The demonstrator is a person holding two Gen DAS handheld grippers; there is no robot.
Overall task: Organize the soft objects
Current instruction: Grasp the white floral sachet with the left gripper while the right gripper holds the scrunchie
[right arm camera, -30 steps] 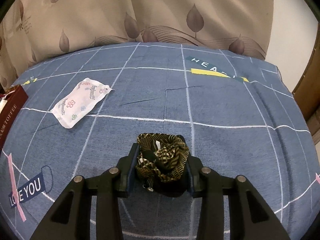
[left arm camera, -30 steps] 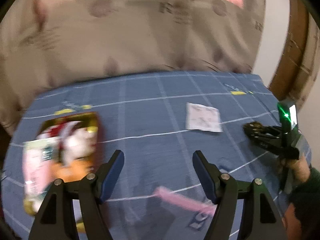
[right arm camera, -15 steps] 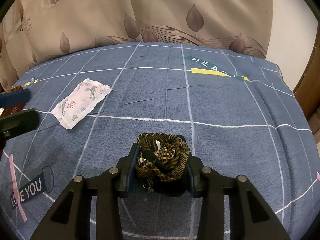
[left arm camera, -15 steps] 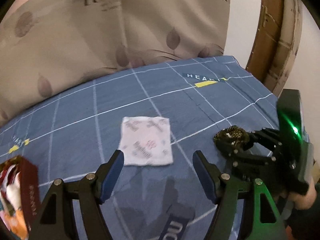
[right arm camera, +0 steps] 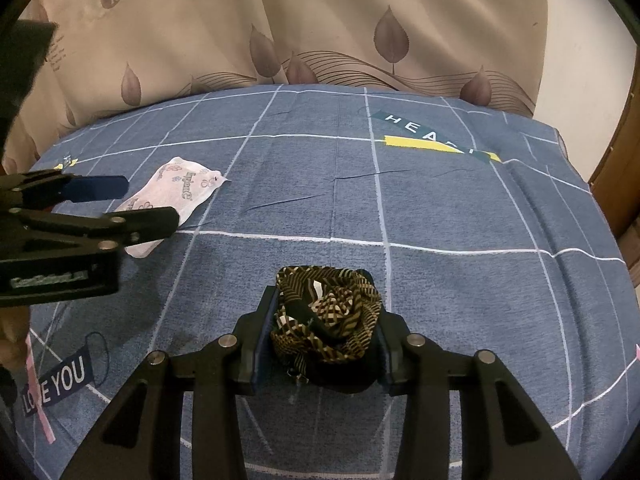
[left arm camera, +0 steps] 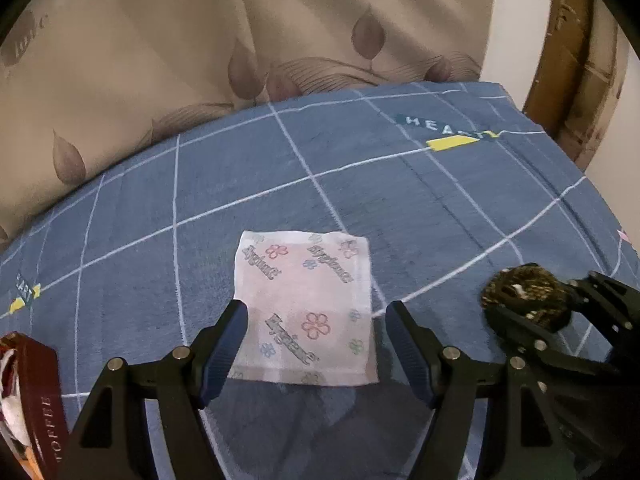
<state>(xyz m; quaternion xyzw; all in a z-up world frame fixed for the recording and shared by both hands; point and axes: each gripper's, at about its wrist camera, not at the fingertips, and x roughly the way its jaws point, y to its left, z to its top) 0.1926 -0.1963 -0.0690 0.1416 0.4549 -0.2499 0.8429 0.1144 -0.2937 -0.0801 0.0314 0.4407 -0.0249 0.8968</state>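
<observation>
Left hand-held gripper (left arm camera: 314, 342) spread wide over the white flower-printed packet (left arm camera: 306, 312), 2 blue pads (left arm camera: 224, 344) flanking its near half without visible contact. Packet lying flat on the blue checked bedsheet (left arm camera: 360, 184), just left of the right hand-held gripper (right arm camera: 322, 320). Right hand-held gripper clamped on a crumpled black-and-gold patterned cloth (right arm camera: 326, 312); red box (left arm camera: 38, 400) farther left of the packet, at the frame edge.
</observation>
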